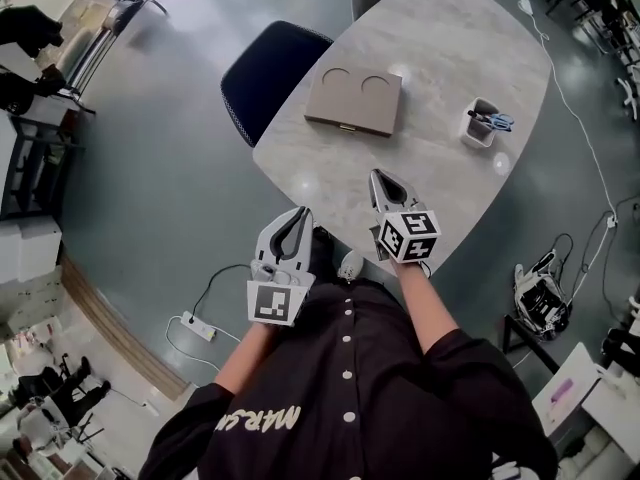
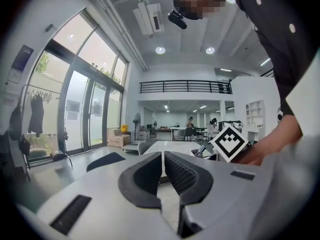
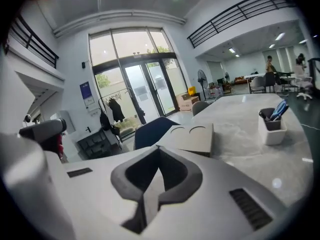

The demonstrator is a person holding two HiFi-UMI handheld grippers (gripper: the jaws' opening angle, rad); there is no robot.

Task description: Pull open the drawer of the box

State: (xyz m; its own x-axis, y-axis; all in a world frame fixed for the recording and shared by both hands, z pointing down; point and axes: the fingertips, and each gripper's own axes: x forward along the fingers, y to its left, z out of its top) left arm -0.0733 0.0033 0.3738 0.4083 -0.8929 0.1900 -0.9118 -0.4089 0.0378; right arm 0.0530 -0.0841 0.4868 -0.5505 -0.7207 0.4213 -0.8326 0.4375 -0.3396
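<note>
I record a taupe box, a pale grey-veined surface, a navy chair, and a white cup with blue pens.

A pale oval table with a marbled, stone-like top and a soft sheen carries a flat tan box of matt, board-like finish and a small white, plastic-looking pen cup. The grey floor is smooth and glossy. The left gripper and right gripper are matt grey plastic; the left one's dark pads are ribbed
</note>
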